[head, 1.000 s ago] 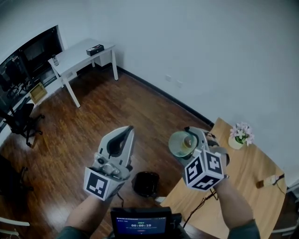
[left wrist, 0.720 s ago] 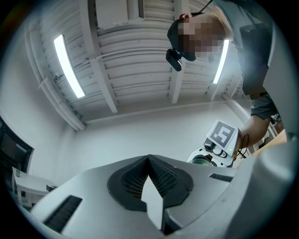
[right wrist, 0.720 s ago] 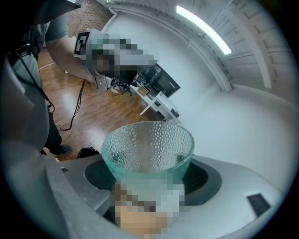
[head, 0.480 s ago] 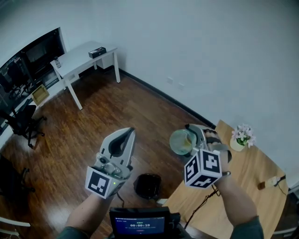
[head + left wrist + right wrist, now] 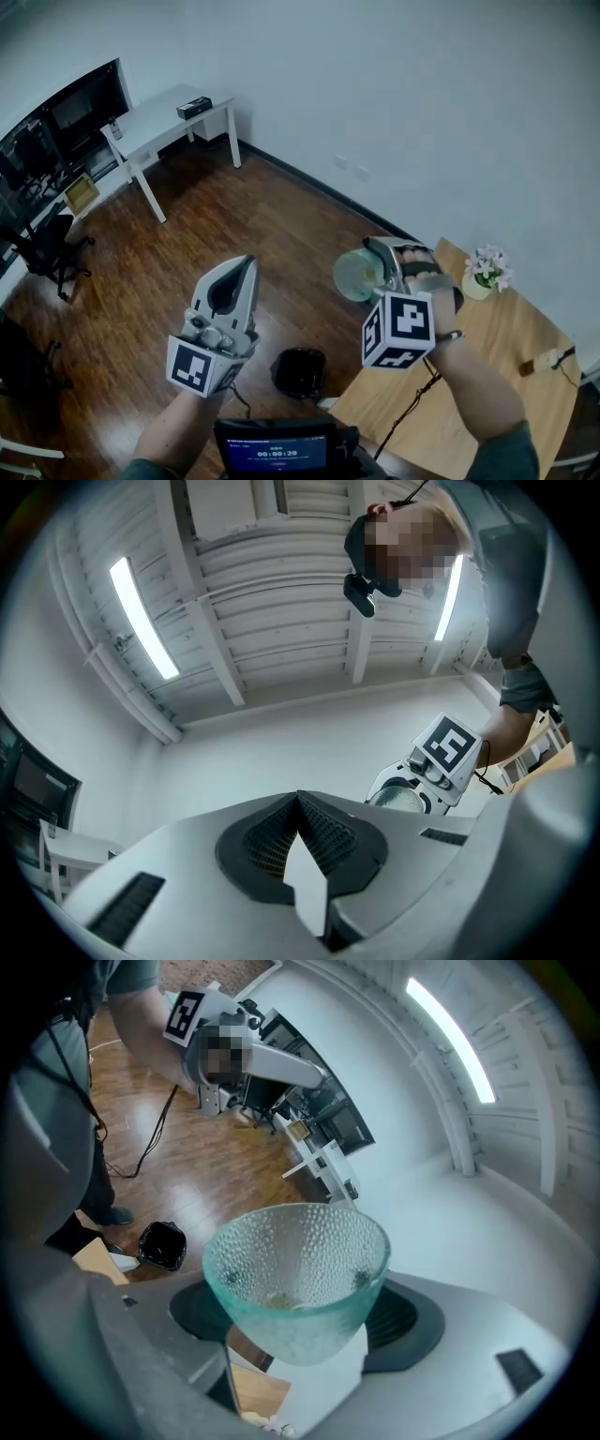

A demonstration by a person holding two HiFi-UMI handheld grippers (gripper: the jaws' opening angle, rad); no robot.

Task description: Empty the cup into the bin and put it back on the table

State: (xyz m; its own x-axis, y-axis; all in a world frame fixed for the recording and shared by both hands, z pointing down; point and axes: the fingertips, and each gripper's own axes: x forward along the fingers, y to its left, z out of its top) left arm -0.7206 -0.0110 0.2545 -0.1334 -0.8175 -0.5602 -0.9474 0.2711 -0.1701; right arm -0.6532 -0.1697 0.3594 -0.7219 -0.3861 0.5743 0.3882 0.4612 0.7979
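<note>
We have the right gripper clamped on a pale green dimpled cup, with one jaw on each side of its lower wall. We hold it tilted in the air, just off the edge of the wooden table. A small yellowish bit shows at the cup's bottom. The black bin stands on the floor below, between our two hands. Our left gripper points upward, its jaws closed together with nothing between them.
</note>
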